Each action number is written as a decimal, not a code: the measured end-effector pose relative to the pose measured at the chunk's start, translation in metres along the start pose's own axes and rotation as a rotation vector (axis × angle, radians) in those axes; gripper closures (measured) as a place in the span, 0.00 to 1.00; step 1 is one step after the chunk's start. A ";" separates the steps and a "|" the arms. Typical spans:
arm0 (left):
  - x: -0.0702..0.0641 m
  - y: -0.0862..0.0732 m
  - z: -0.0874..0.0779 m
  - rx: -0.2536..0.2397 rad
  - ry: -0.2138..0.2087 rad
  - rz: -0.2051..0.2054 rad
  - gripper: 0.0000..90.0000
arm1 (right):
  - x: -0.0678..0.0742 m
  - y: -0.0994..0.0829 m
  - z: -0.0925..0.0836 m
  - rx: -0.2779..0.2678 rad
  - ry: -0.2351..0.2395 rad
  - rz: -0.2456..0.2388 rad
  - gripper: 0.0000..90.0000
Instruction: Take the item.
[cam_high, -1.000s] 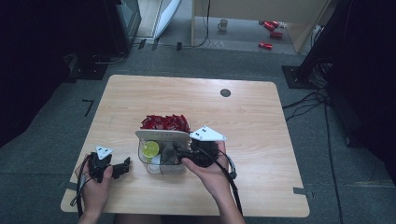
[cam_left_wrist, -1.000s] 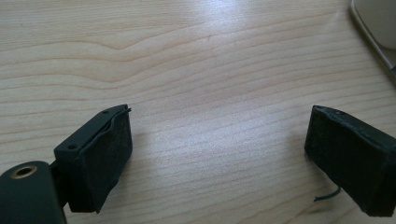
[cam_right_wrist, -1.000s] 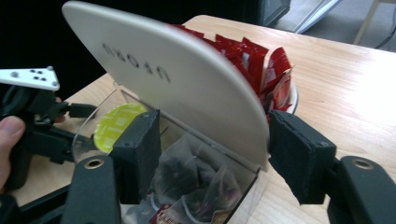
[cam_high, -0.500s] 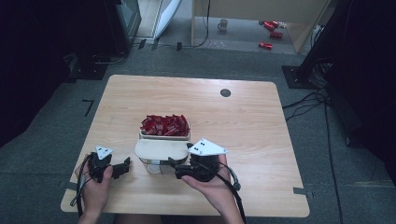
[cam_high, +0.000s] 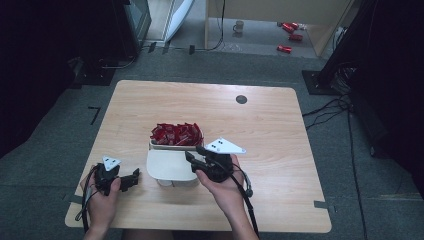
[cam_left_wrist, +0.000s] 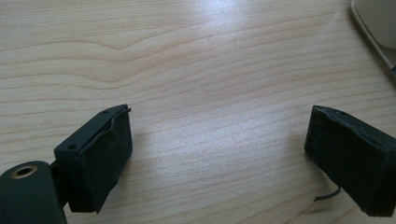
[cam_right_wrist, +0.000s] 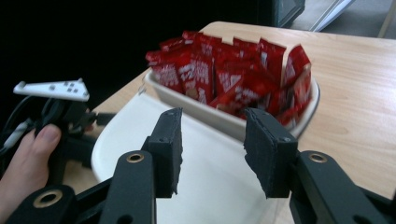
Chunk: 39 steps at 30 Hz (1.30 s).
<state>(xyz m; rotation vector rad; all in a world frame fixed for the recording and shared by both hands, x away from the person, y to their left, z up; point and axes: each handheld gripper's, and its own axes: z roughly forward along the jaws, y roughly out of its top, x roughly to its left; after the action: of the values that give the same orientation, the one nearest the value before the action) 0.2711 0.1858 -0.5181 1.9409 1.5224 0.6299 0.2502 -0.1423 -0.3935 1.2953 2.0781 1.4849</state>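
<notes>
A second back the white container was showing its inside with a yellow-green thing in it; now the white lid (cam_high: 169, 165) is lying flat over it, so I'm judging the covering step as about done; the right claw (cam_right_wrist: 212, 140) has just been closing, its jaws now standing narrow with nothing between them, hovering just over the lid's near edge, not gripping it; in the high view the right claw (cam_high: 196, 156) is sitting at the lid's right side, touching or just beside, I can't tell which; the left claw (cam_left_wrist: 219, 149) is gaping wide and empty over bare worktop (cam_left_wrist: 196, 60), the lid's corner (cam_left_wrist: 373, 23) showing off to its upper right, near but apart; in the high view the left claw (cam_high: 131, 179) is resting just left of the lid; the tray of red packets (cam_high: 176, 135) is standing right behind the lid, touching its far edge; next I'm probably pressing the lid down to seat it.
</notes>
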 end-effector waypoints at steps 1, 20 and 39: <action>0.000 0.000 0.000 0.000 0.000 -0.001 0.09 | 0.000 0.002 0.004 -0.001 -0.012 -0.001 0.64; 0.000 0.000 0.000 0.000 -0.003 0.002 0.09 | -0.005 0.020 0.037 -0.028 -0.111 -0.006 0.56; 0.000 0.001 0.001 -0.001 -0.004 0.002 0.09 | -0.005 0.022 0.044 -0.040 -0.145 -0.036 0.57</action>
<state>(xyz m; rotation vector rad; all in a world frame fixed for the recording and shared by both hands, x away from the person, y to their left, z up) 0.2719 0.1853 -0.5181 1.9420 1.5172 0.6270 0.2928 -0.1181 -0.3951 1.3031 1.9607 1.3678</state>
